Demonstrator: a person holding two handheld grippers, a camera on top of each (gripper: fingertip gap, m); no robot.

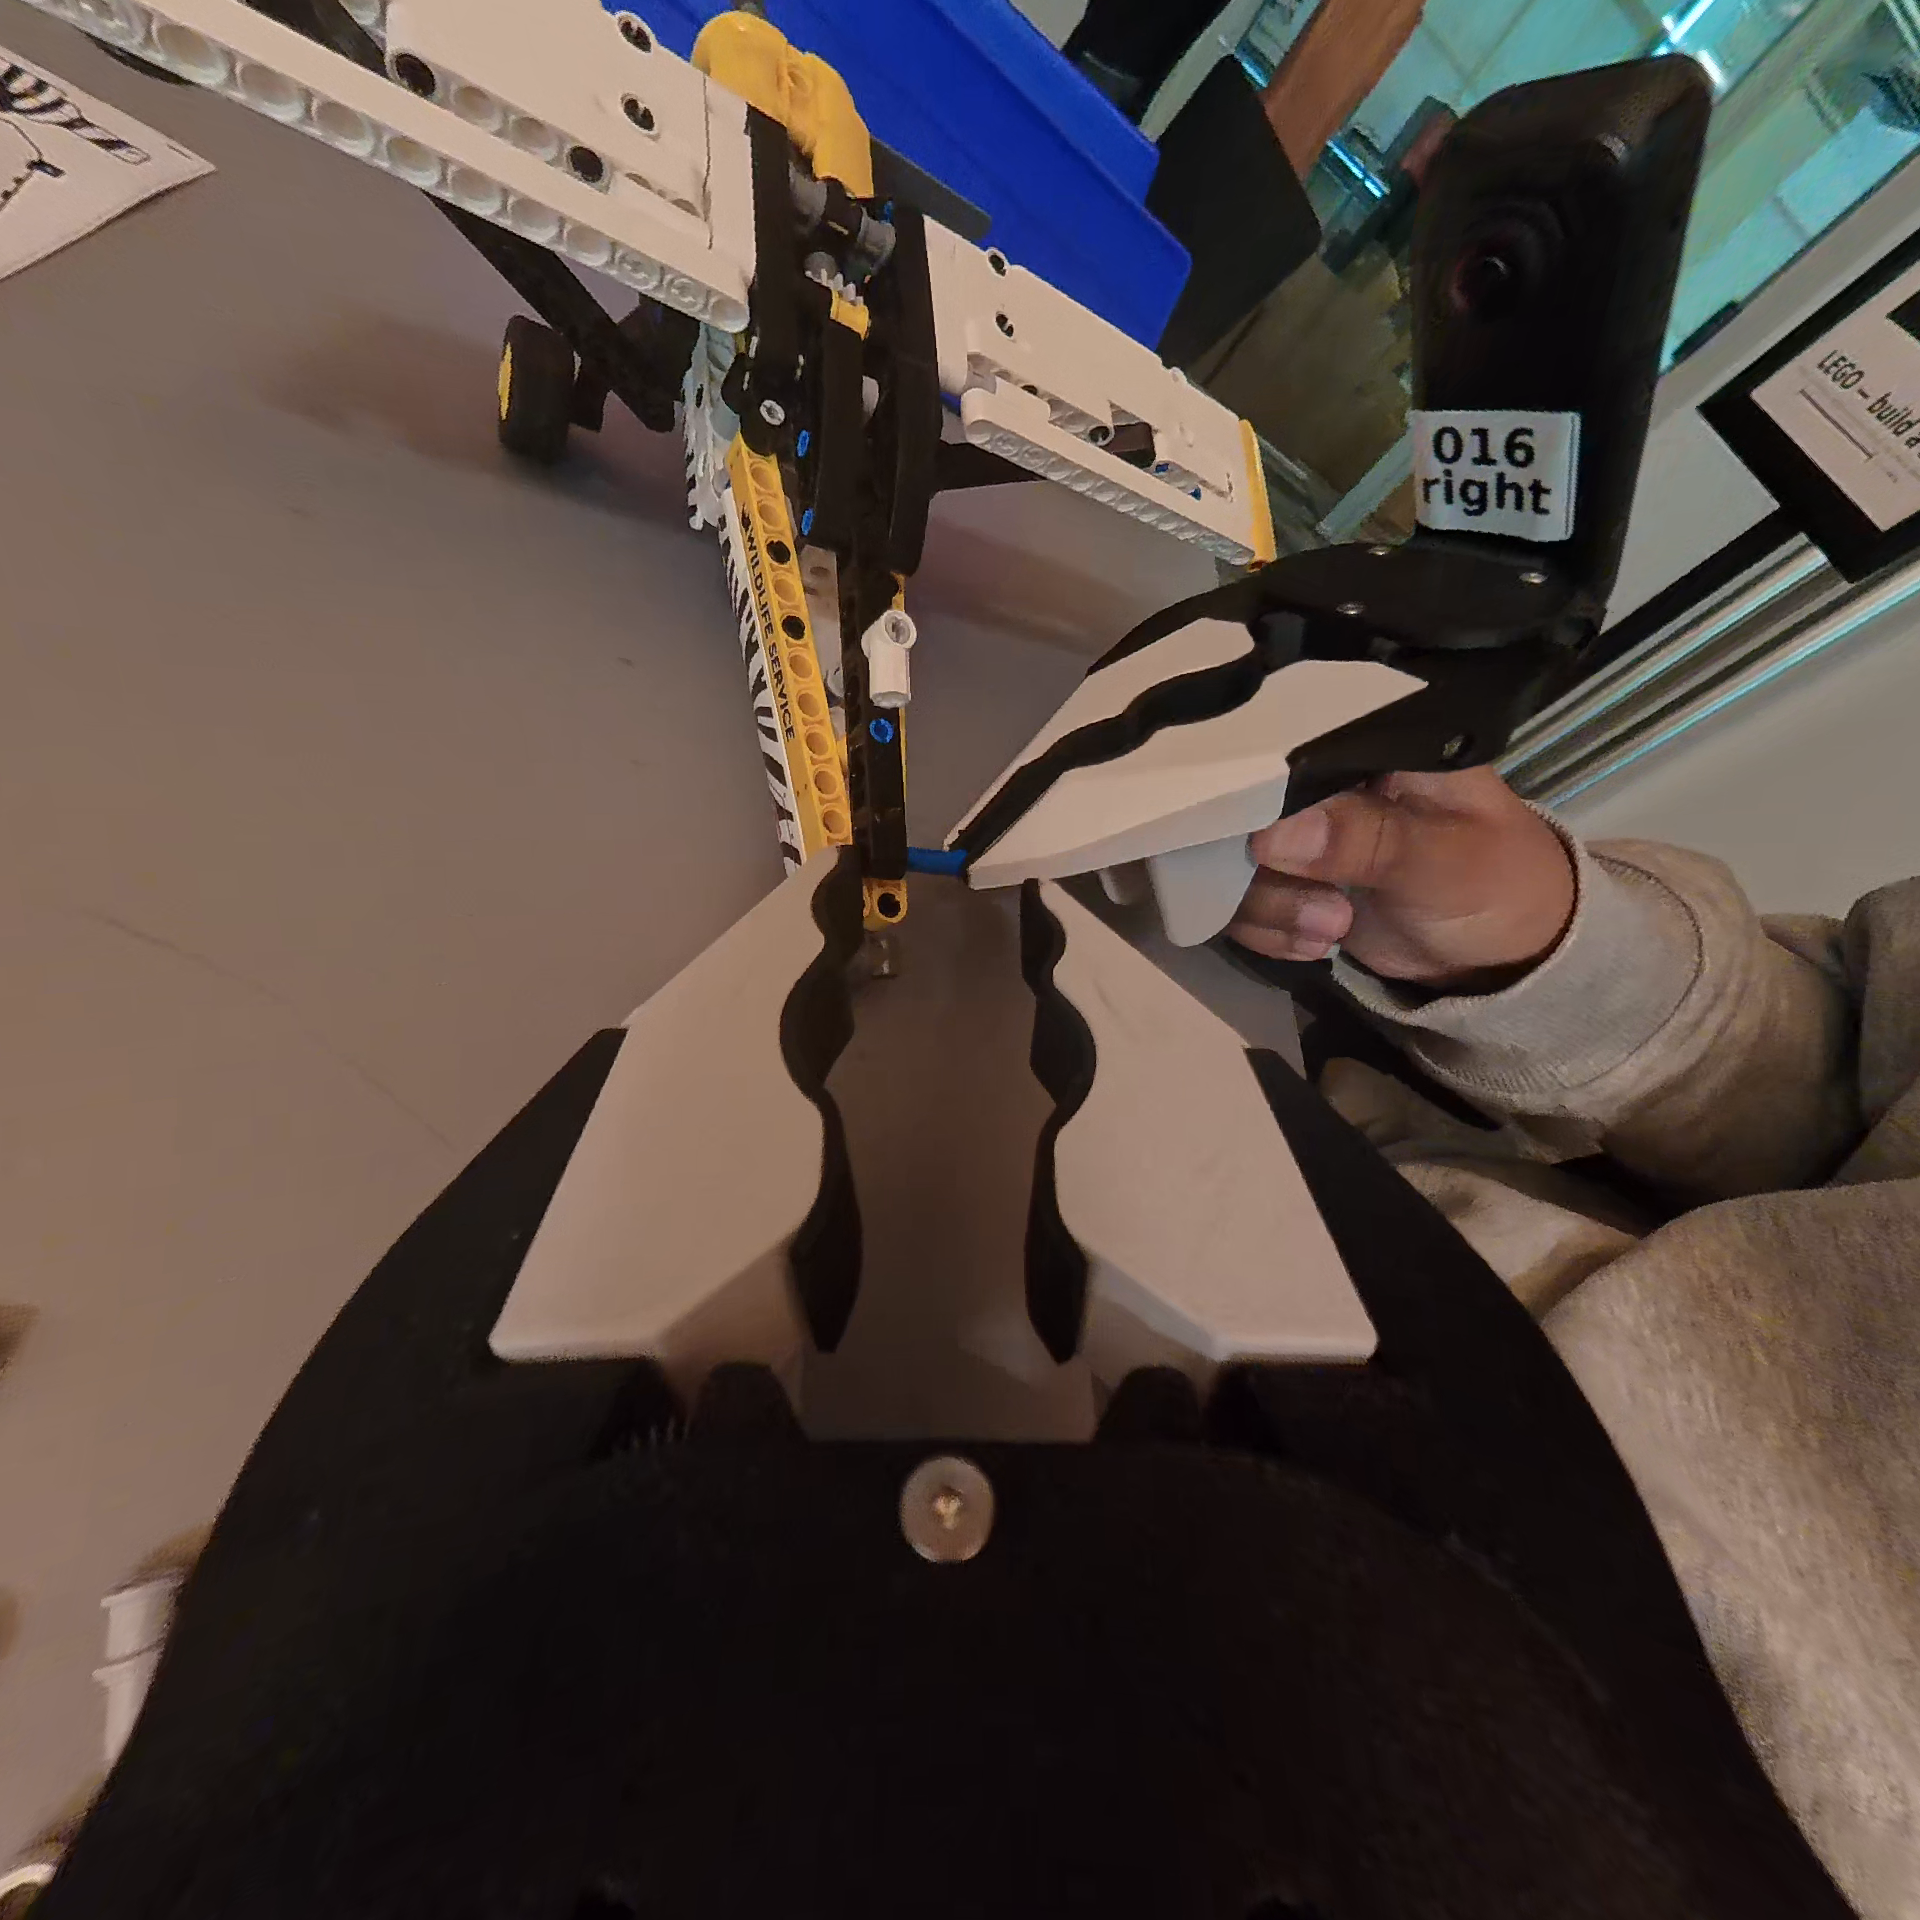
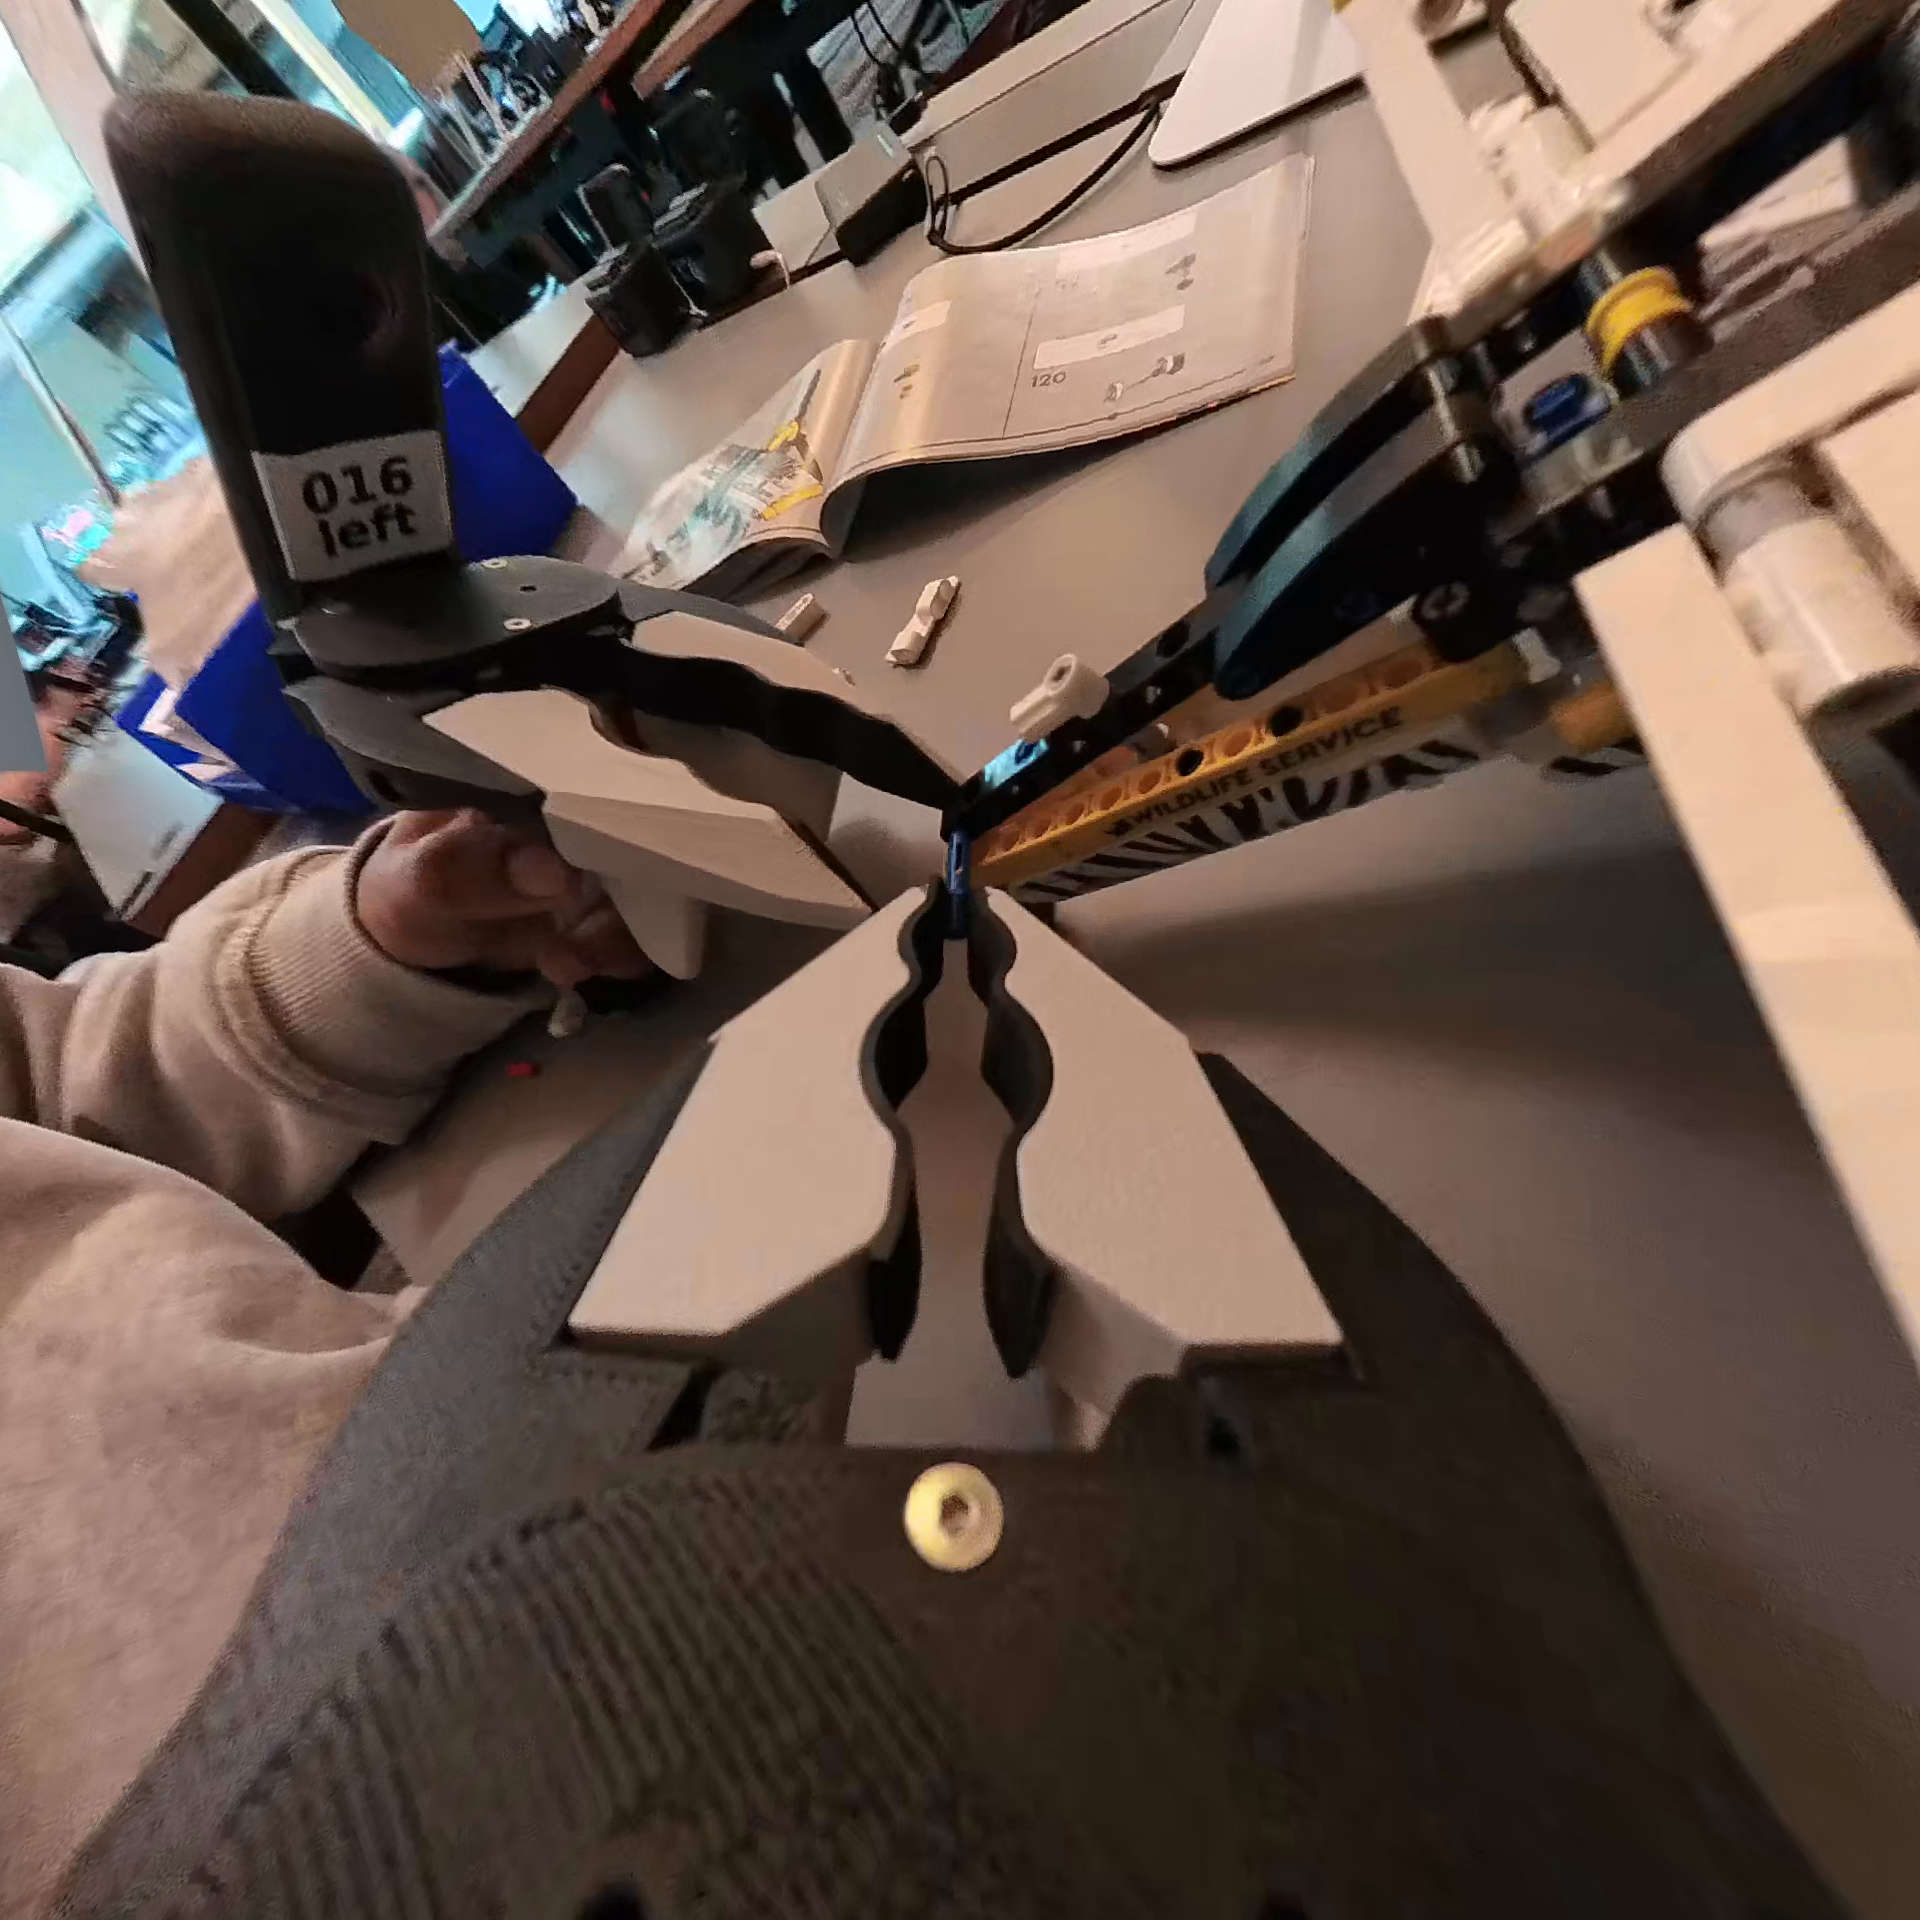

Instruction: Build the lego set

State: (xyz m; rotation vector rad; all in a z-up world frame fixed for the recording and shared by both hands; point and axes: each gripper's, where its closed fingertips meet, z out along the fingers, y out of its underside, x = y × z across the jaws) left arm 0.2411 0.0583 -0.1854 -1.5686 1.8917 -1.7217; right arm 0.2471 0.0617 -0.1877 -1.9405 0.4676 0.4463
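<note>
The lego plane (image 1: 821, 395) stands on a smooth grey table (image 1: 312, 779) in a busy workroom. At its tail, the right gripper (image 2: 958, 914) pinches a small blue pin (image 2: 956, 878). The left gripper (image 1: 935, 894) is spread around the tail tip. An open booklet (image 2: 1039, 343) lies behind the plane

Both cameras sit low and close to the toy plane's tail (image 1: 831, 748), each looking along its own fingers. They face it from opposite sides, sharing the tail (image 2: 1247, 758).
</note>
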